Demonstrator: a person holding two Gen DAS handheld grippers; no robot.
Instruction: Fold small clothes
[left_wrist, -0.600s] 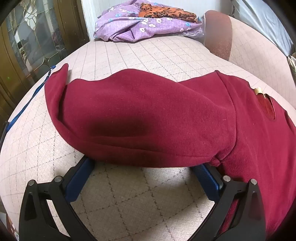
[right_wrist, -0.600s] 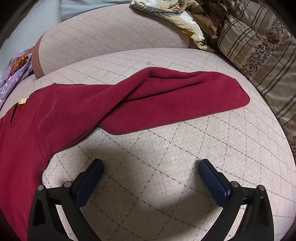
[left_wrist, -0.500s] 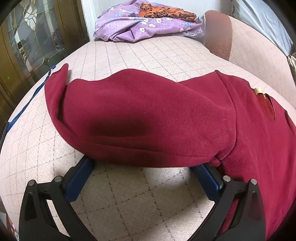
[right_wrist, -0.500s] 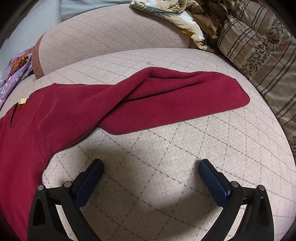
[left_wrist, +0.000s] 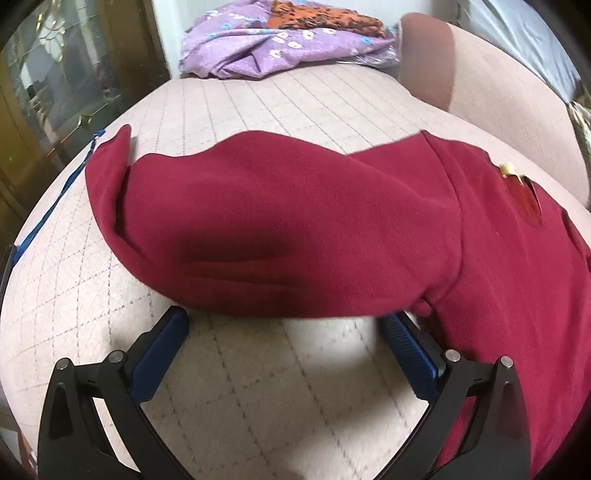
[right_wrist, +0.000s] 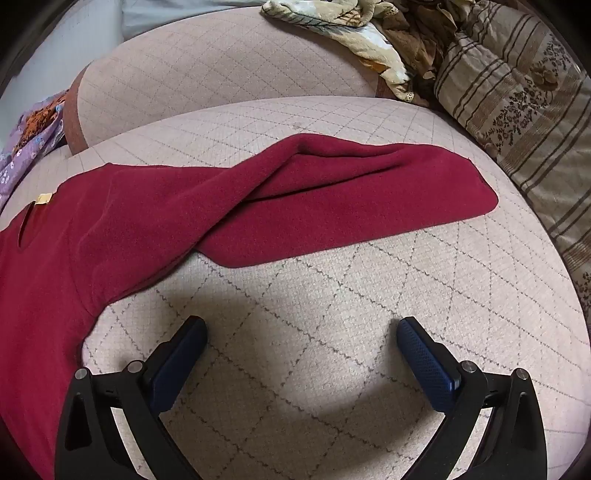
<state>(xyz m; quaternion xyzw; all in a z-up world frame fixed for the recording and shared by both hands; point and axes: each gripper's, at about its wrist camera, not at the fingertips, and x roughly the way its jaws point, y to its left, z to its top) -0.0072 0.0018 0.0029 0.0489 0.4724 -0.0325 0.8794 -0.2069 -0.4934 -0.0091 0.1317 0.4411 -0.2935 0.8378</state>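
Note:
A dark red long-sleeved top (left_wrist: 295, 229) lies spread on the pale quilted bed cover (left_wrist: 295, 387), neck opening and yellow label (left_wrist: 508, 169) at the right. Its left sleeve bulges just beyond my left gripper (left_wrist: 284, 321), which stands open with both blue pads at the sleeve's near edge and nothing between them. In the right wrist view the other sleeve (right_wrist: 351, 206) stretches out to the right, creased along its top. My right gripper (right_wrist: 301, 328) is open over bare cover, a little short of that sleeve.
A purple flowered cloth bundle (left_wrist: 288, 40) lies at the far edge, next to a padded cushion (left_wrist: 480, 85). A striped brown blanket (right_wrist: 524, 122) and crumpled beige fabric (right_wrist: 351, 26) lie at the right. A glazed wooden cabinet (left_wrist: 55, 92) stands left of the bed.

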